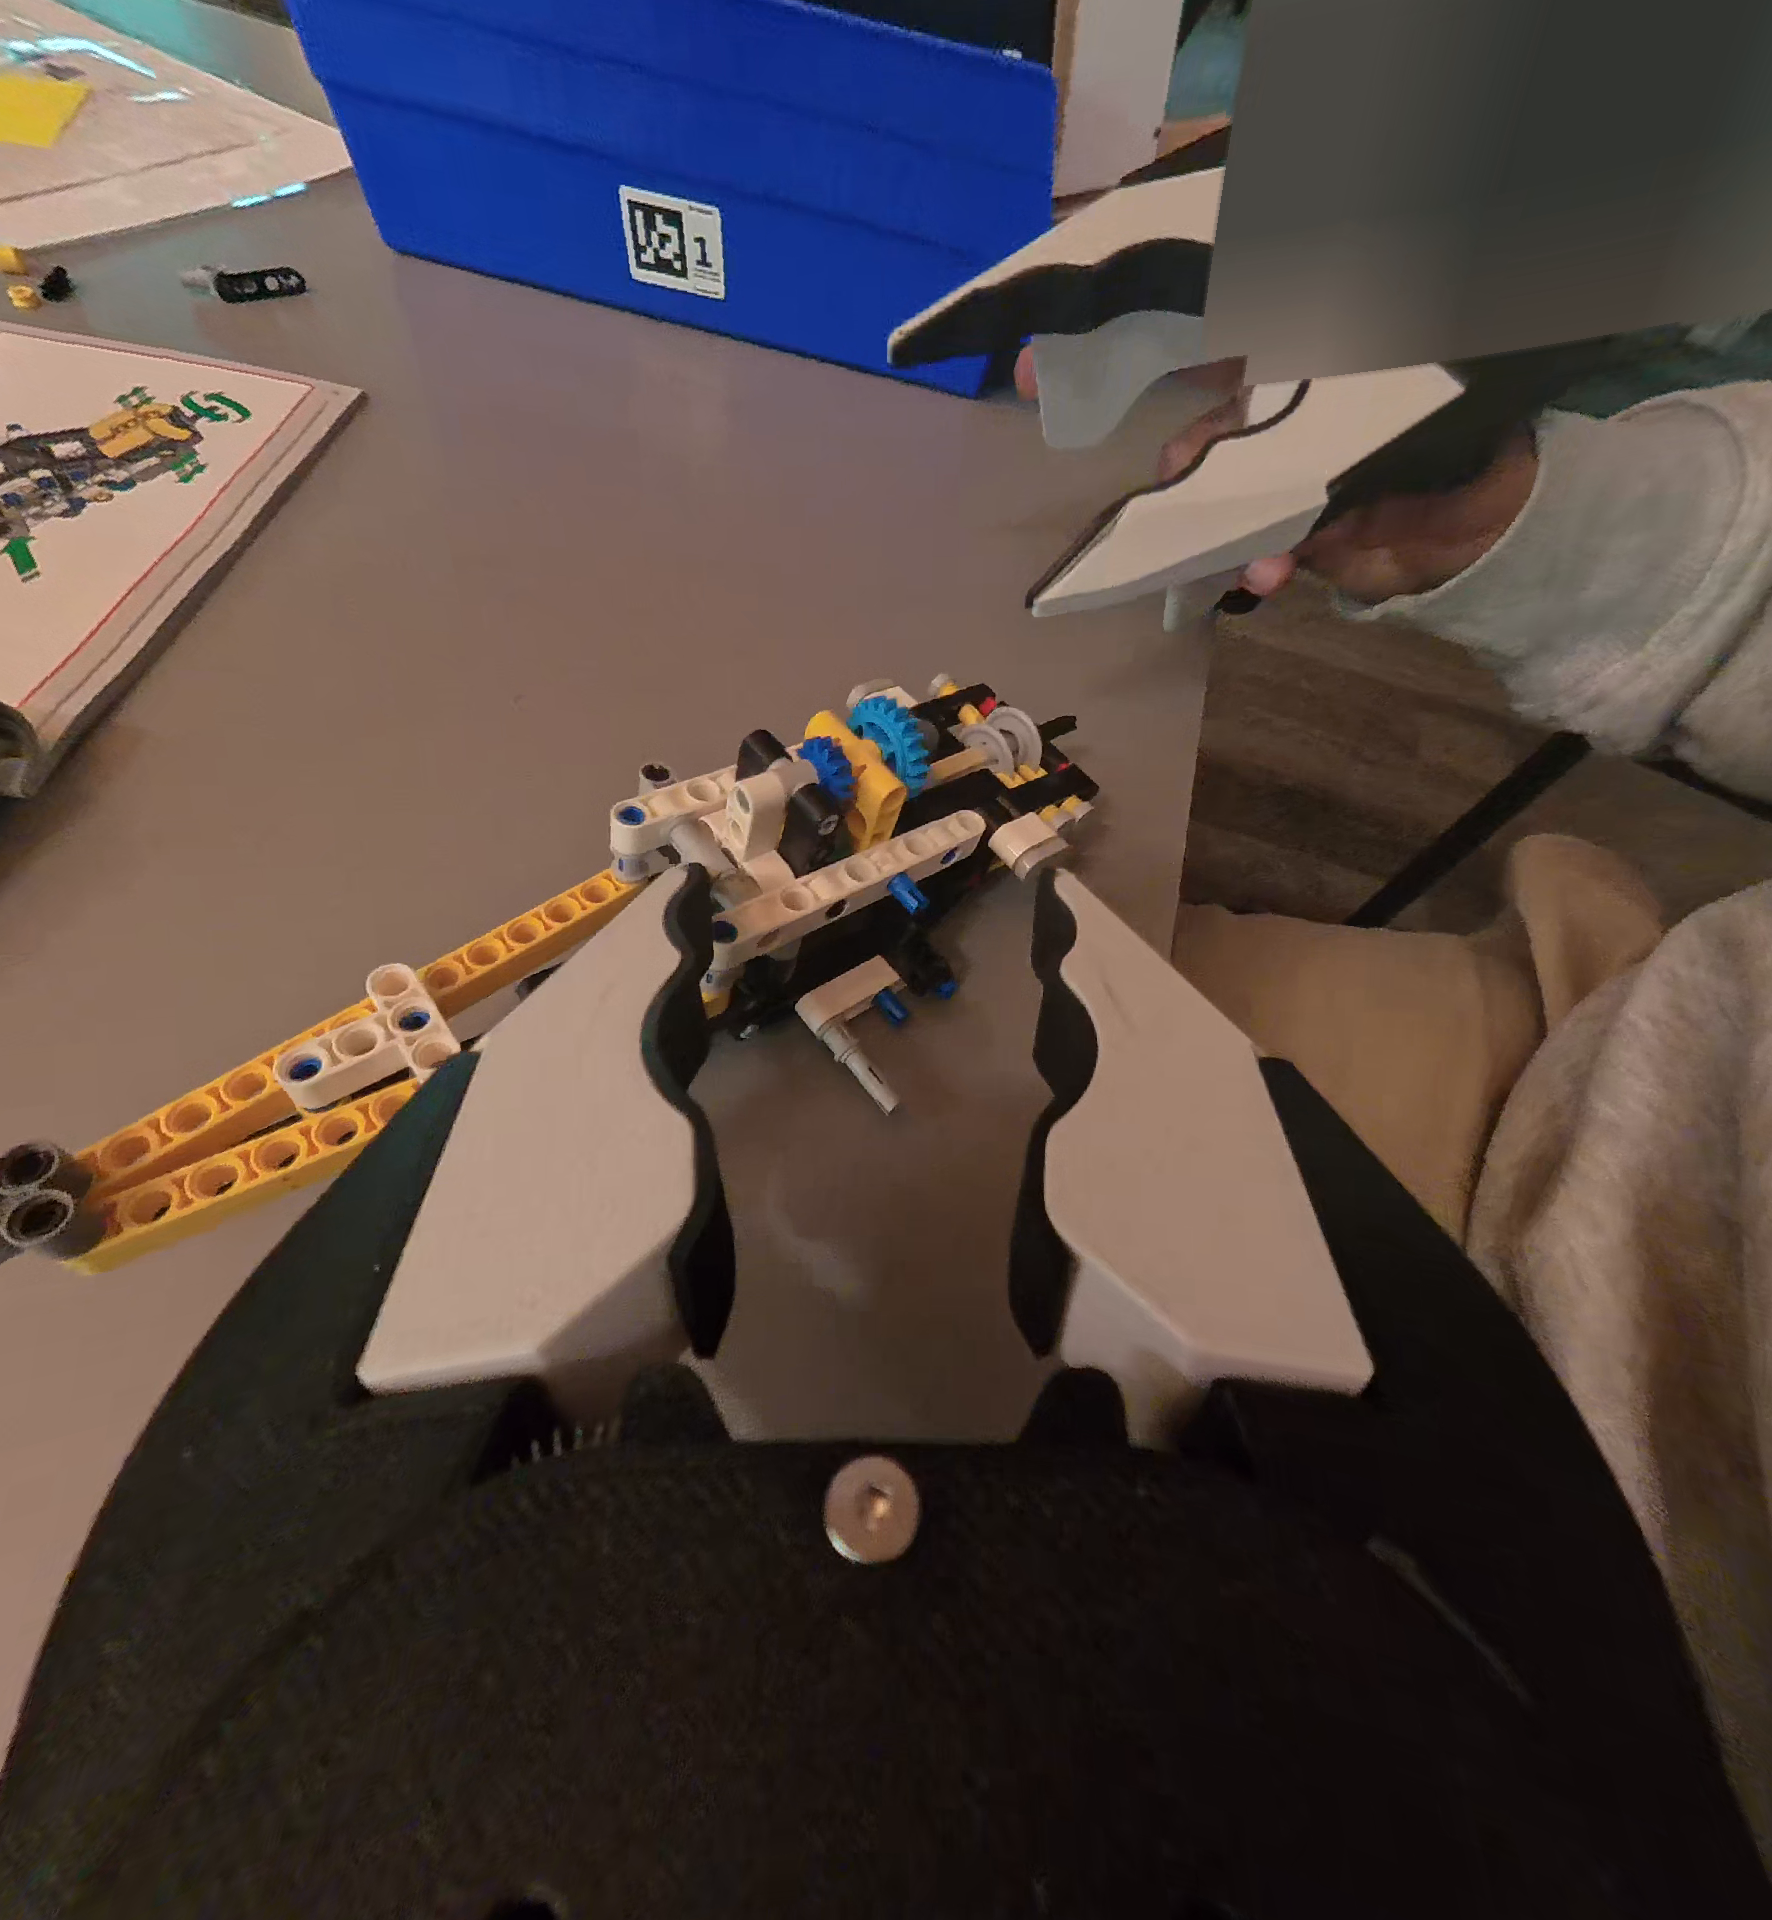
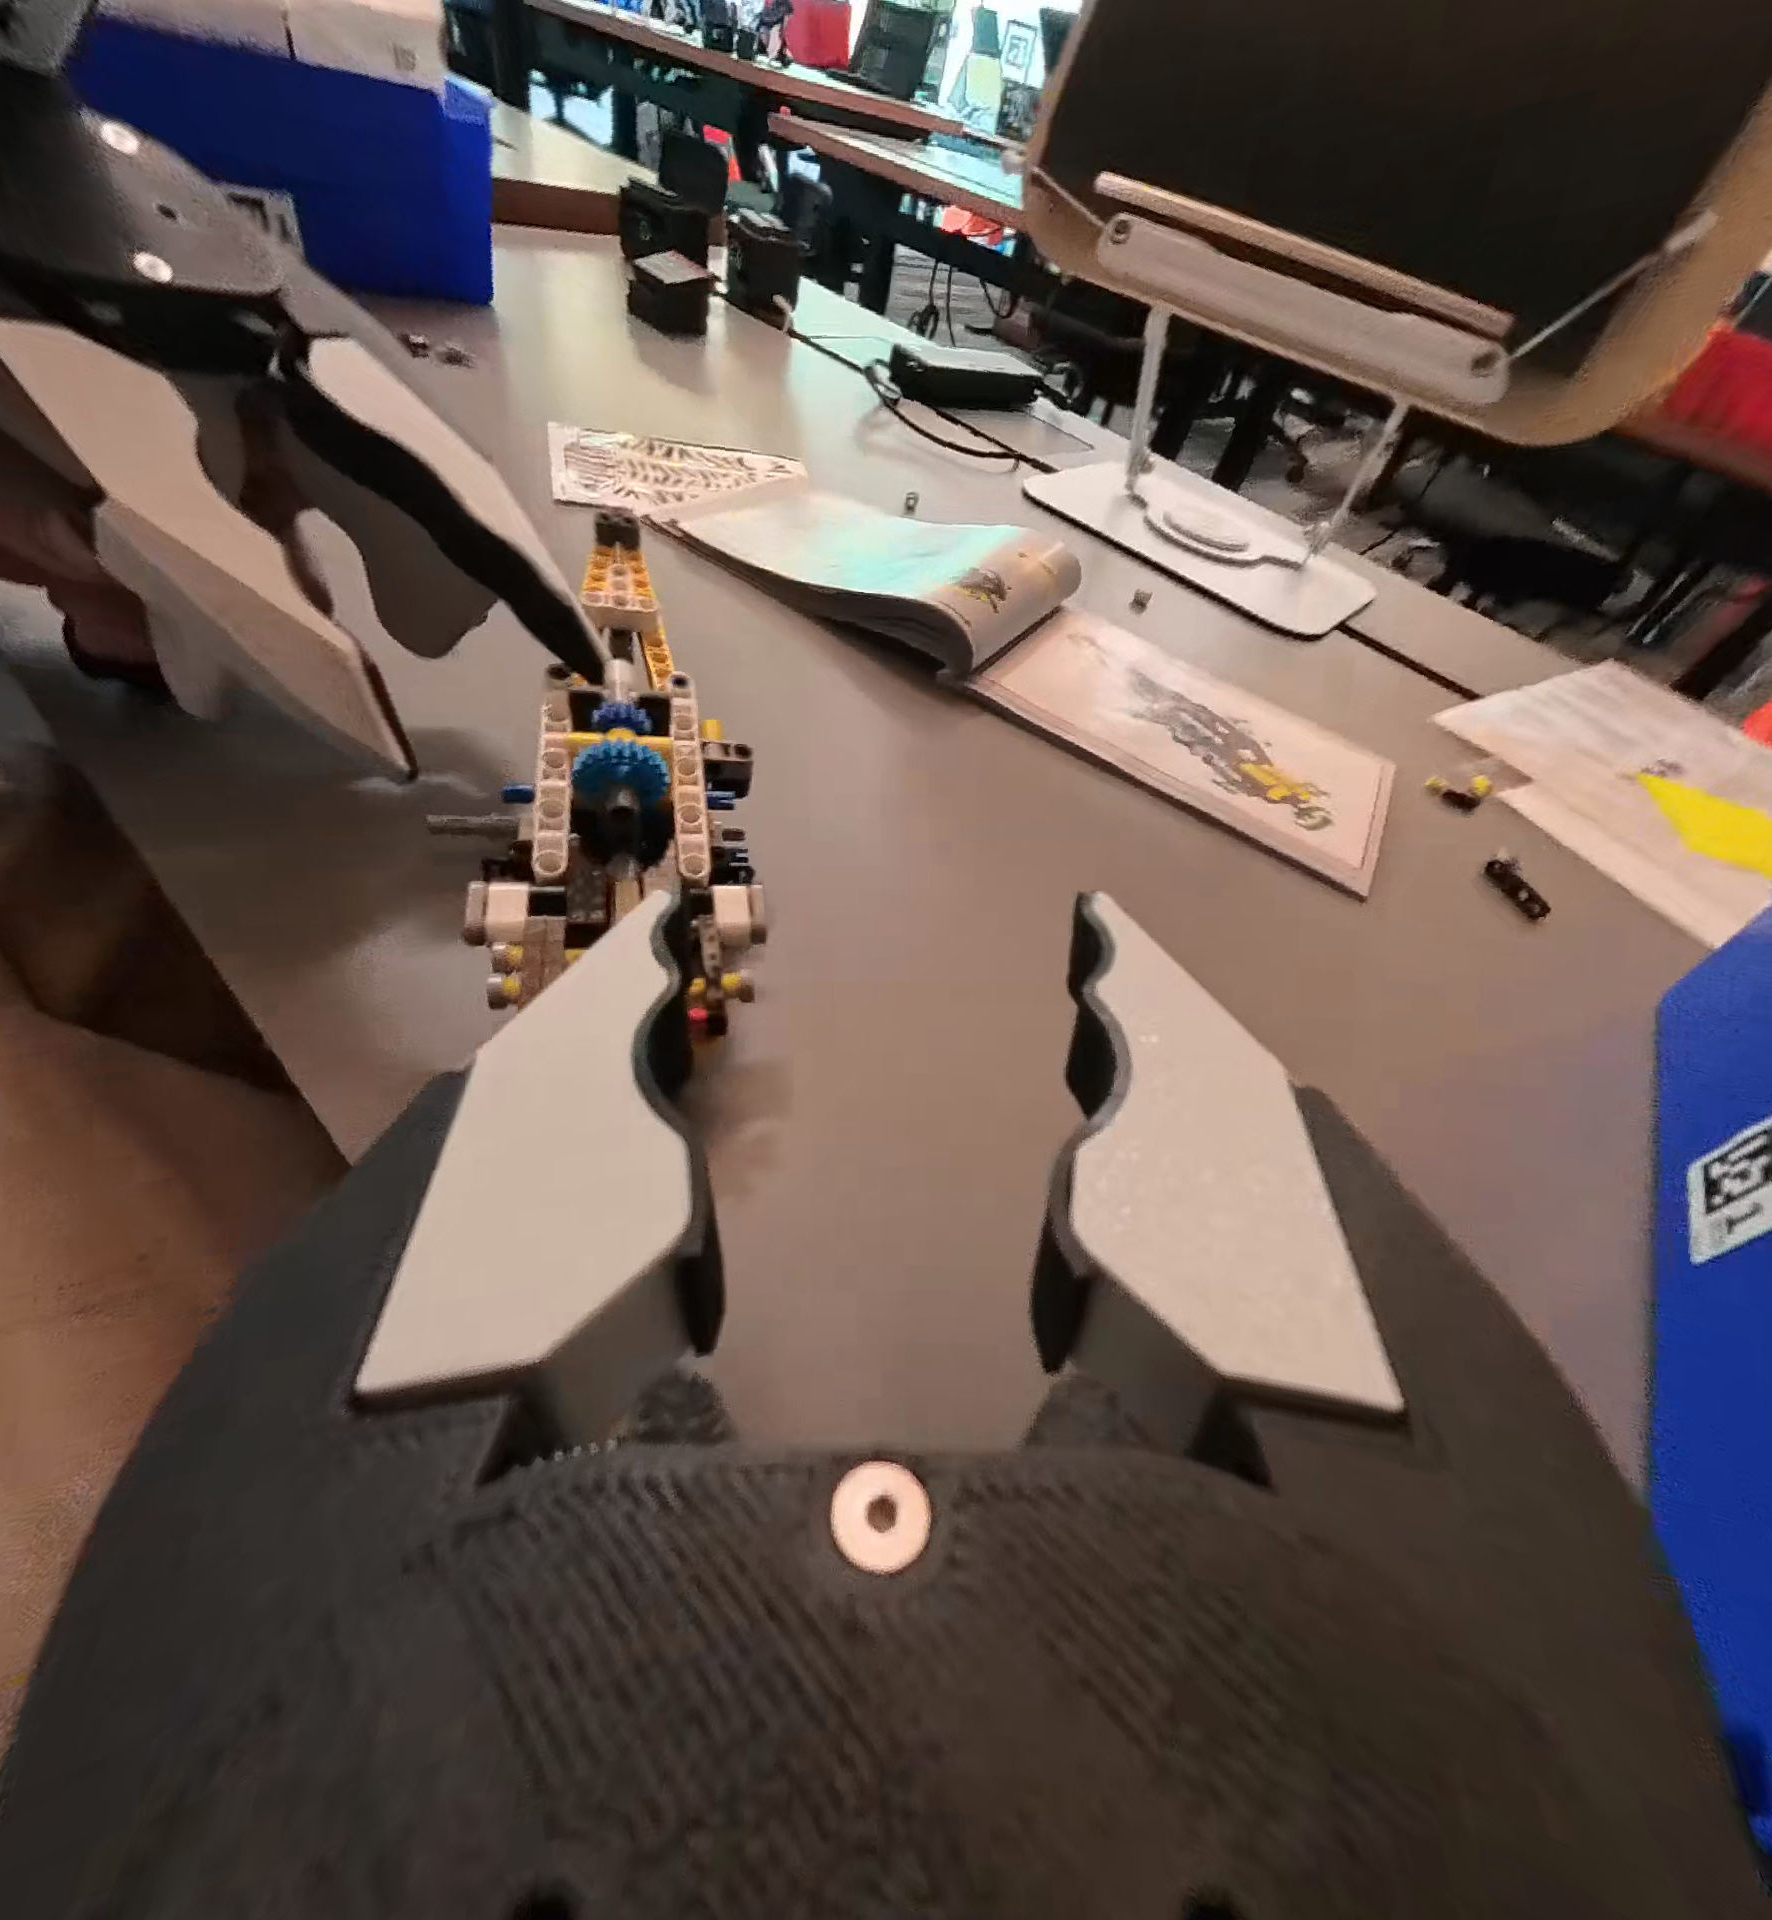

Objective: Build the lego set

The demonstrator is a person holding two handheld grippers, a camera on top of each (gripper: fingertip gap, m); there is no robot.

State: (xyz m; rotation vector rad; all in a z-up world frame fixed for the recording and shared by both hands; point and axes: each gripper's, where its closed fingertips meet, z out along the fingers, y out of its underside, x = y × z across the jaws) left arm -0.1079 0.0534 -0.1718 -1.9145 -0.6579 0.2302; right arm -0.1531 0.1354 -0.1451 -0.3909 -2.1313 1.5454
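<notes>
Your left gripper (image 1: 866, 914) sits lowest, fingers spread wide, empty, tips straddling the near end of the lego model (image 1: 840, 831). Model: white beam frame, blue gears, black core, two long yellow beams trailing off; it lies on the grey table (image 1: 508, 582) near its edge. Your right gripper (image 2: 877, 935) hovers beyond the model, fingers apart, holding nothing. Instruction booklet (image 1: 82, 499) lies open farther out from the model.

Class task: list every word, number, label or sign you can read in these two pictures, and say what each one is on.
I won't copy out writing; here is what bears it.
White sticker on the blue bin: black code pattern and print.
Open booklet: diagrams; any print is too small to read.
Paper sheets beyond it: blurred.
Lego model: no writing seen.
</notes>
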